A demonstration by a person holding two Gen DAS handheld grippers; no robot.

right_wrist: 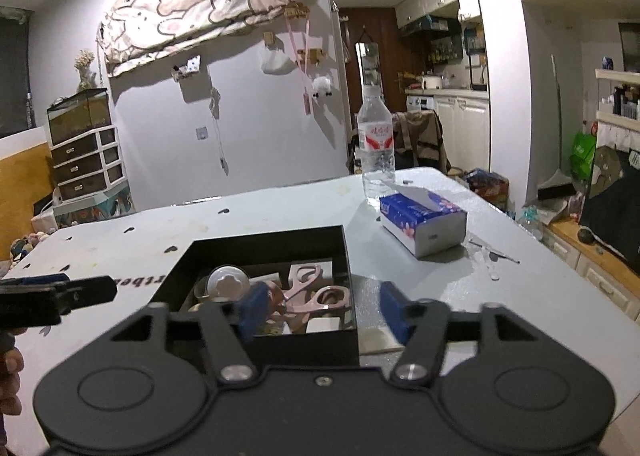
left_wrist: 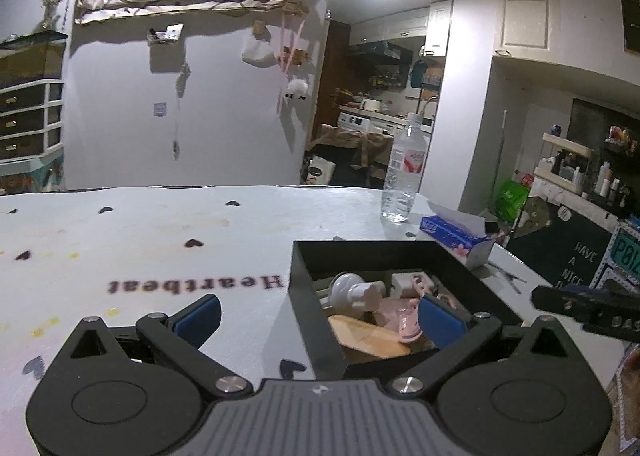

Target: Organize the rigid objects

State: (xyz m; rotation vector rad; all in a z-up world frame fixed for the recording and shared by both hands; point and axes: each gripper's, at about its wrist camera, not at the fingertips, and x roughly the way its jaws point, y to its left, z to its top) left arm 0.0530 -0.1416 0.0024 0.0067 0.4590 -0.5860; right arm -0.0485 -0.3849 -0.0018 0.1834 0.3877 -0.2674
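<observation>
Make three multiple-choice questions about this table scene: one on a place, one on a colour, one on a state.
1. Where do the scissors lie?
A. on the tissue pack
B. inside the black box
C. beside the bottle

2. What colour are the scissors' handles?
A. pink
B. green
C. yellow

3. How is the right gripper?
A. shut on the scissors
B. shut on the bottle
C. open, holding nothing

Answers:
1 B: the scissors rest among other things within the walls of the black box.
2 A: both handle loops look pale pink in the right wrist view.
3 C: its blue pads stand apart at the near right corner of the box, pressing on nothing, and the bottle stands far off by the tissue pack.
</observation>
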